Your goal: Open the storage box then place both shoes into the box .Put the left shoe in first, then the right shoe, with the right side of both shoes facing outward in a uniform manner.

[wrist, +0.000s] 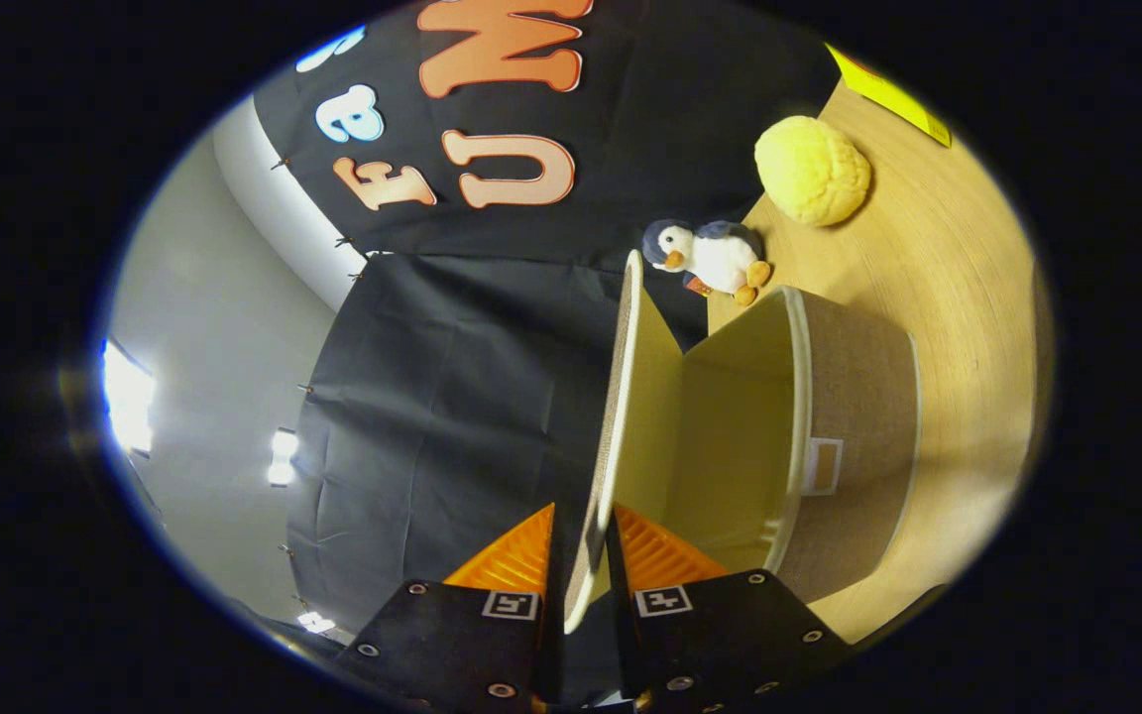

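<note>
The hand-held gripper (583, 540) clamps its orange fingers (512, 555) on the raised lid (621, 397) of the storage box (849, 416), the lid's long edge running straight ahead from the fingertips. The open box sits on the wooden bench (958, 278), a toy penguin (710, 256) and yellow ball (811, 169) beyond it.

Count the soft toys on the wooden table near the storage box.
2. A penguin plush sits just behind the open storage box; a yellow fluffy ball lies farther back. The hand-held gripper pinches the lid, which could hide others.
</note>
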Available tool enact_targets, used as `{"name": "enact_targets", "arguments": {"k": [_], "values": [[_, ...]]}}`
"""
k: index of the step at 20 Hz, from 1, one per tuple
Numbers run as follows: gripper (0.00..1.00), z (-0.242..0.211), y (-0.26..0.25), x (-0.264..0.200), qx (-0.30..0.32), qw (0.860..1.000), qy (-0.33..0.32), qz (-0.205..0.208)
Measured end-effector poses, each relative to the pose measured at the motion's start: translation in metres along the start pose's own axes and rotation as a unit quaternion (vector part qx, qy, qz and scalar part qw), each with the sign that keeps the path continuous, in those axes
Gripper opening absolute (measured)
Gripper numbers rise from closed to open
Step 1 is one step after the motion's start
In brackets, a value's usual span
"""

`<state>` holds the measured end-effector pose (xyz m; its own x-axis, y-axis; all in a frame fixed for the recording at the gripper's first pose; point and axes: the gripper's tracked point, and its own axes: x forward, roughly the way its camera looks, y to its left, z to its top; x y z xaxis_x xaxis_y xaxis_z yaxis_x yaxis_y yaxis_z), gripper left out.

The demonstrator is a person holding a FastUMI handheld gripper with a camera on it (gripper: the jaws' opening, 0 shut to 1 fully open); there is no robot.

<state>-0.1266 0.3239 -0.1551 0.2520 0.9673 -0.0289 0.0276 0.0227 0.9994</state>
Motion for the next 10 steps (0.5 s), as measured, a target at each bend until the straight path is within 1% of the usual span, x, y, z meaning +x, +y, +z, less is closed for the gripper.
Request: {"name": "enact_targets", "arguments": {"k": [2, 3, 5, 7, 10], "values": [[0.18, 0.004, 0.019, 0.01, 0.007, 1.0, -0.003, 0.007], [0.16, 0.0, 0.025, 0.015, 0.004, 1.0, 0.001, 0.002], [0.14, -0.002, 0.026, 0.03, -0.041, 0.999, 0.004, -0.027], [0.14, -0.004, 0.038, 0.047, -0.068, 0.997, 0.011, -0.038], [0.14, -0.012, 0.053, 0.069, -0.085, 0.995, 0.025, -0.041]]}}
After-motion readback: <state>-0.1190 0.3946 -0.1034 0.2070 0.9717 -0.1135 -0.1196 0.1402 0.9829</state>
